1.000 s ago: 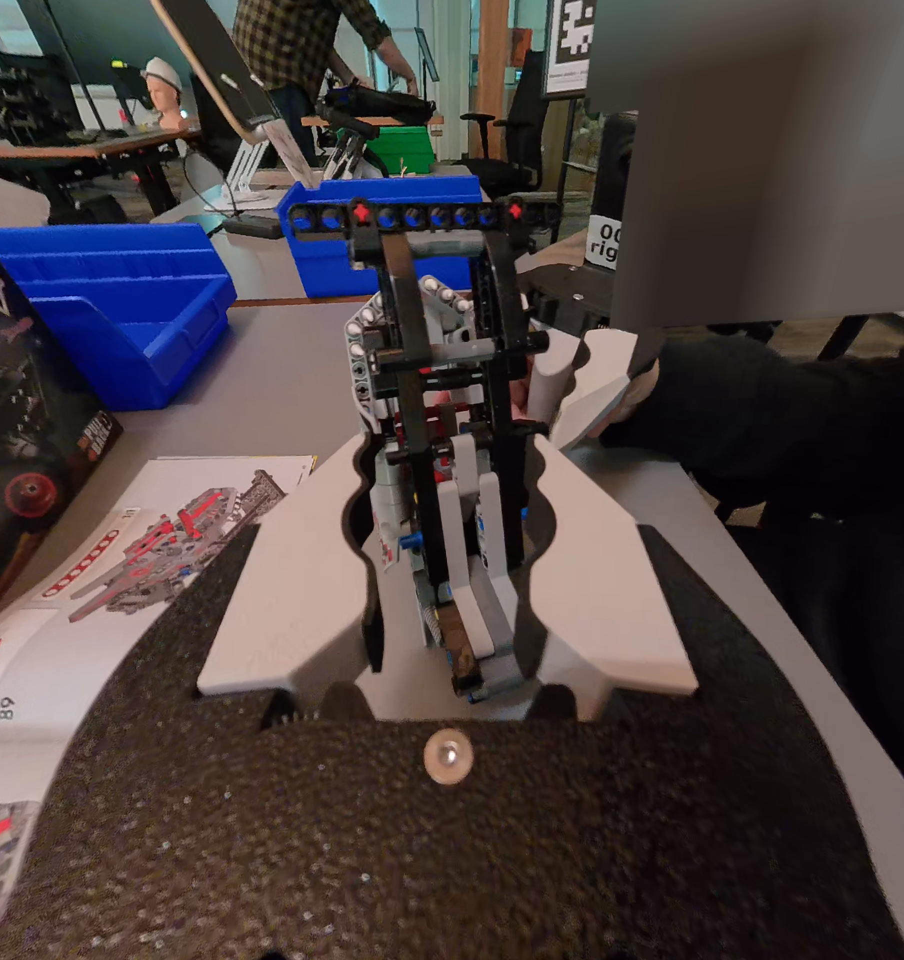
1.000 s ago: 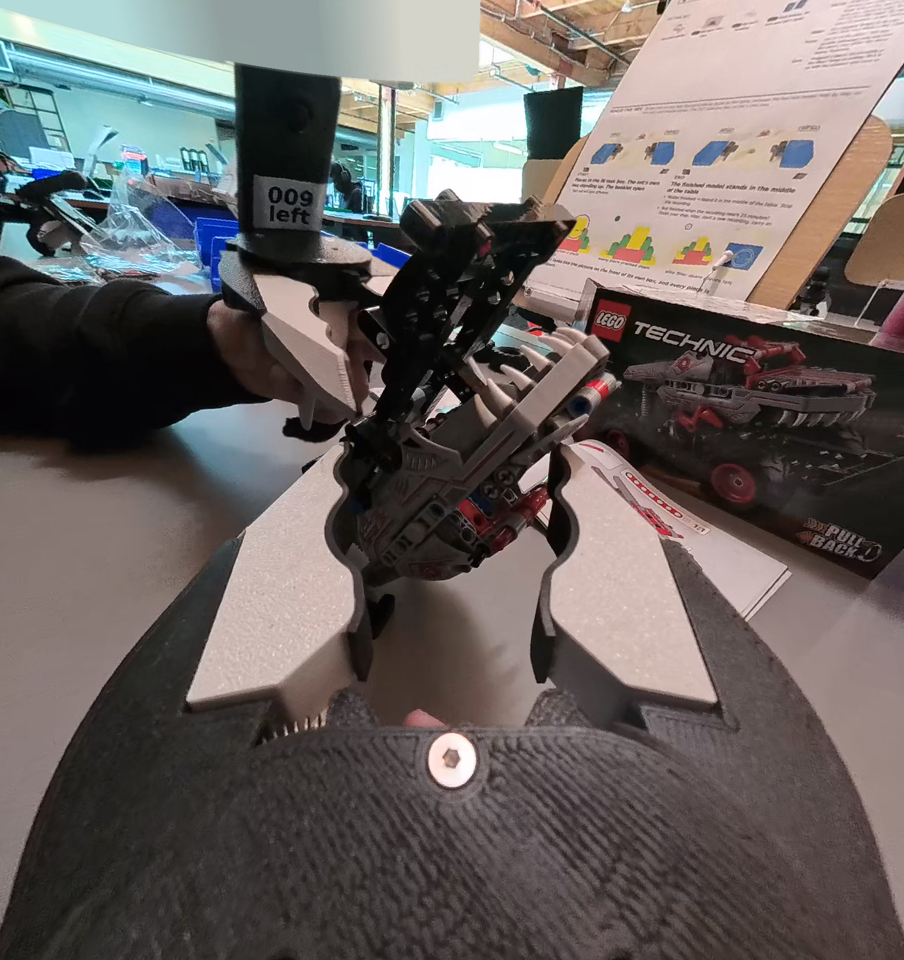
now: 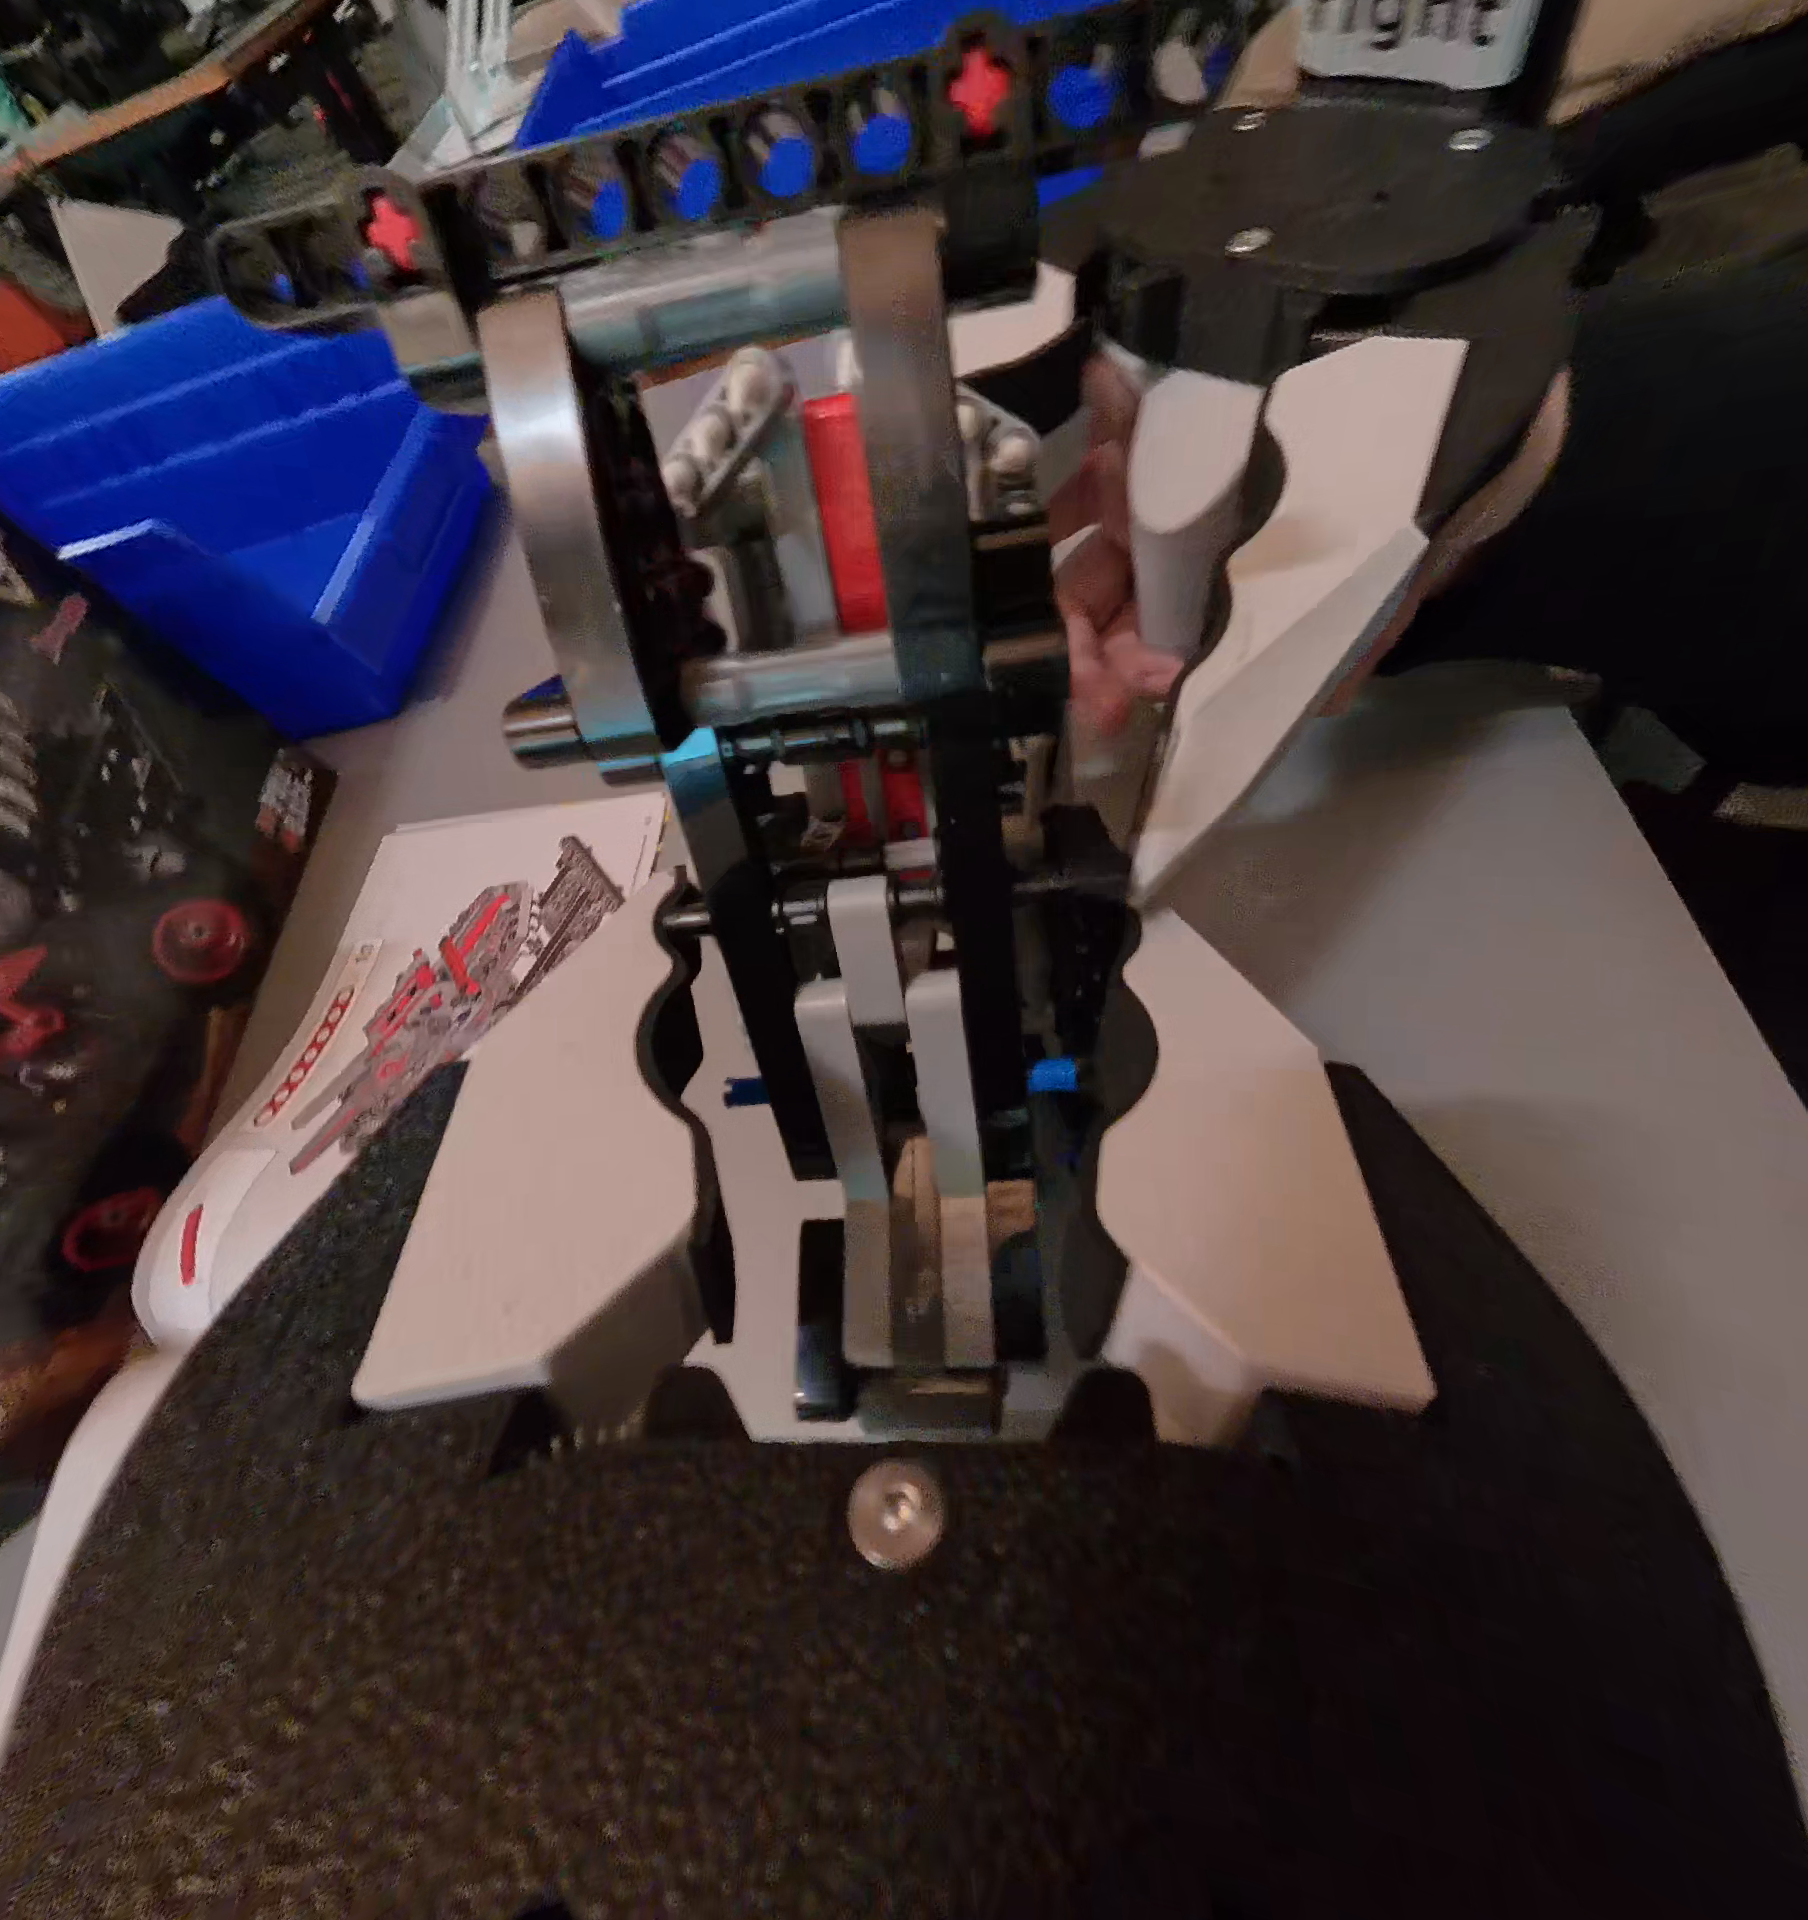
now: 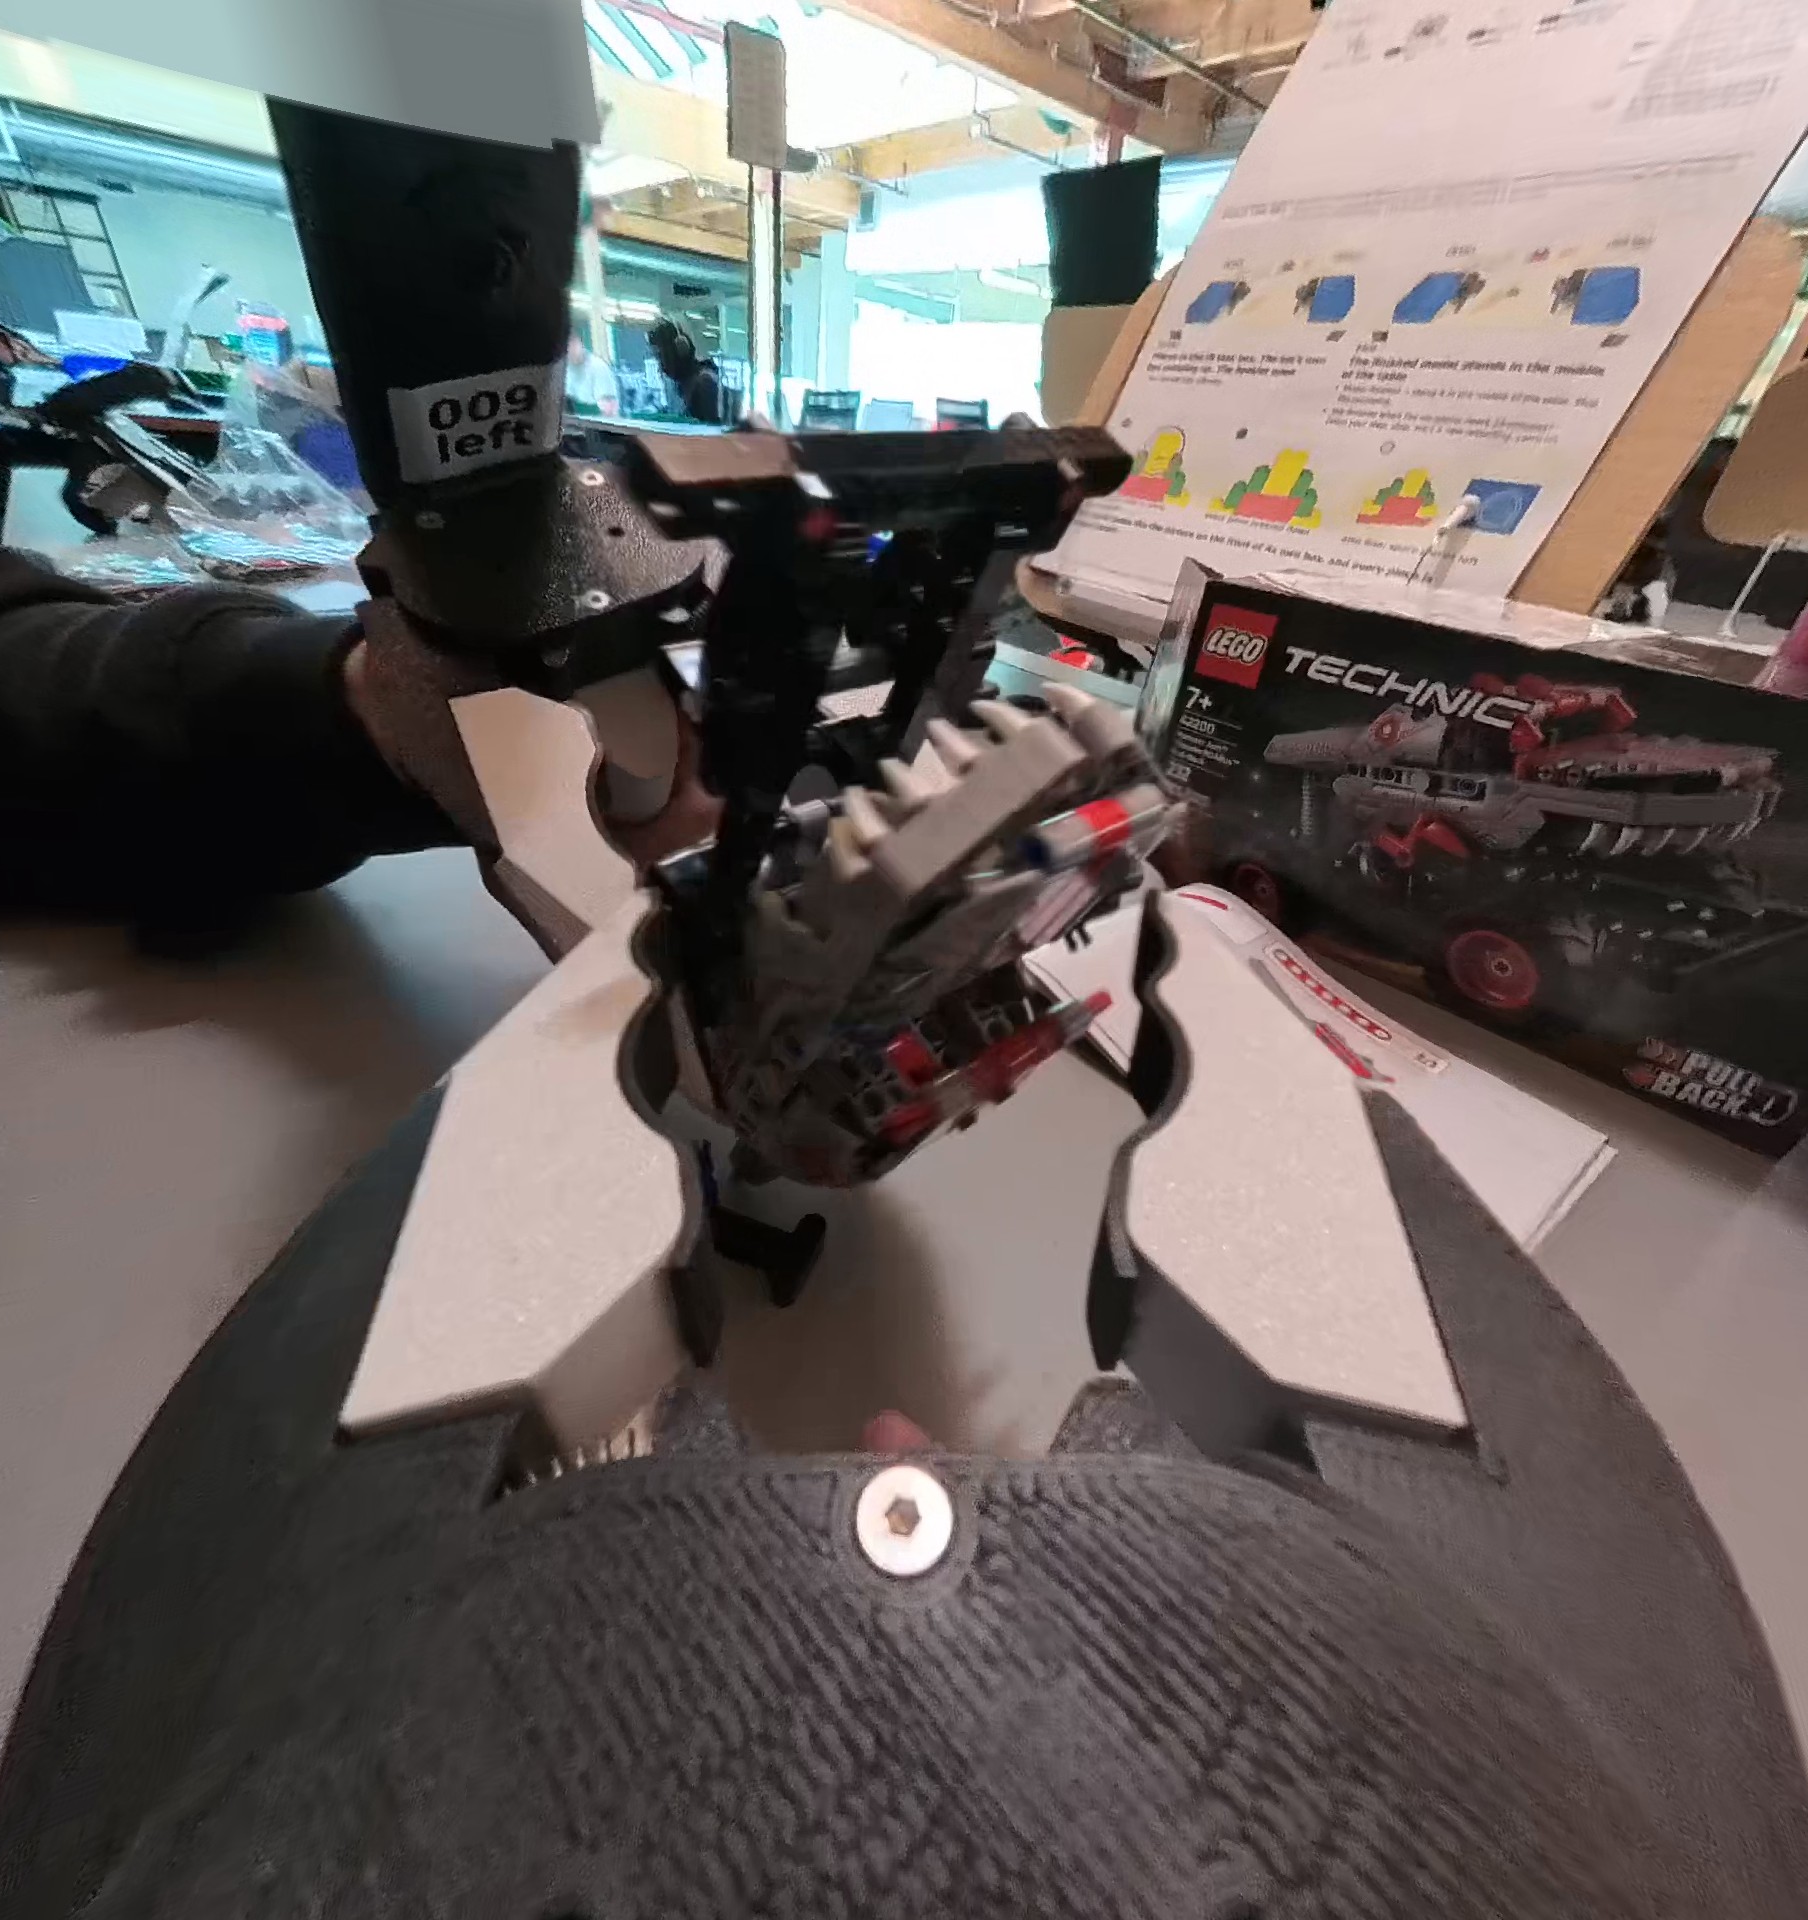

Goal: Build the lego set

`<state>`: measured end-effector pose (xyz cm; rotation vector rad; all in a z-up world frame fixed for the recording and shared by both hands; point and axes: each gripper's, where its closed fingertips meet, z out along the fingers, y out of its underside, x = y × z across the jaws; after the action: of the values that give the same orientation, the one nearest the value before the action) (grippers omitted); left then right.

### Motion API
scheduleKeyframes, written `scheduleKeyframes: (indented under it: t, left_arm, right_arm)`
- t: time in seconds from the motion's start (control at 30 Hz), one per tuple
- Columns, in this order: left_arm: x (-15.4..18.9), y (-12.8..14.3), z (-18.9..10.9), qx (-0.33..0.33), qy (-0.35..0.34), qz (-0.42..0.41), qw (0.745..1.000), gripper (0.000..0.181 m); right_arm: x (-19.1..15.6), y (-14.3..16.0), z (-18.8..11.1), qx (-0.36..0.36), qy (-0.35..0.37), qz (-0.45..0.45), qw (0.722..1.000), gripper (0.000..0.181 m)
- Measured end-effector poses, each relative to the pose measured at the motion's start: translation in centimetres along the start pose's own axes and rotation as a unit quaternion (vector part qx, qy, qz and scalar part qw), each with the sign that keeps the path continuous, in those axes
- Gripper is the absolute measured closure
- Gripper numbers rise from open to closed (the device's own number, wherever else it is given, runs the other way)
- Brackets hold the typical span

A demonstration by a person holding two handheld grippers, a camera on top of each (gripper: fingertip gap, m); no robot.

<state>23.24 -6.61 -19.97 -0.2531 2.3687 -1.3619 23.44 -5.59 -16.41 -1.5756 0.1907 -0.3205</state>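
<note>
Centrally, the left hand-held gripper [image 3: 905,1091] clamps the lego model [image 3: 827,727] upright above the tabletop [image 3: 1451,935]; the right hand-held gripper [image 4: 895,1049], fingers spread, straddles it.

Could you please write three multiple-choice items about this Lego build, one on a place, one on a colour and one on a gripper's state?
1. Where does the instruction booklet lie?
A. on the table beside the set's box
B. inside a blue bin
C. on the model

2. What colour are the cross-shaped pins in the model's top black beam?
A. yellow
B. red
C. green

3. How does the left gripper stand?
A. wide open, empty
B. out of view
C. closed on the model

Key: 1 A, booklet lies flat next to the box; 2 B, two red crosses show; 3 C, both fingers press the frame.
</note>
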Motion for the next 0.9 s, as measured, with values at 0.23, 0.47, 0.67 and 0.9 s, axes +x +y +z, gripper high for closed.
scheduleKeyframes:
  t: [0.23, 0.47, 0.67, 0.9]
  left_arm:
    - [1.0, 0.1, 0.3, -0.027, -0.008, 0.089, 0.996, 0.098]
    - [3.0, -0.8, -1.9, 0.034, 0.139, 0.013, 0.99, 0.094]
    - [1.9, -1.2, -3.0, 0.07, 0.162, -0.043, 0.983, 0.126]
    - [1.9, -1.2, -2.9, 0.065, 0.158, -0.038, 0.985, 0.129]
  right_arm:
    - [-1.6, 0.1, 0.0, 0.007, -0.048, -0.01, 0.999, 0.095]
    - [-2.0, 0.3, -0.7, 0.011, -0.072, -0.023, 0.997, 0.095]
    - [-2.7, 0.4, -1.0, 0.017, -0.098, -0.043, 0.994, 0.095]
    - [-2.8, 0.4, -1.0, 0.018, -0.108, -0.044, 0.993, 0.095]
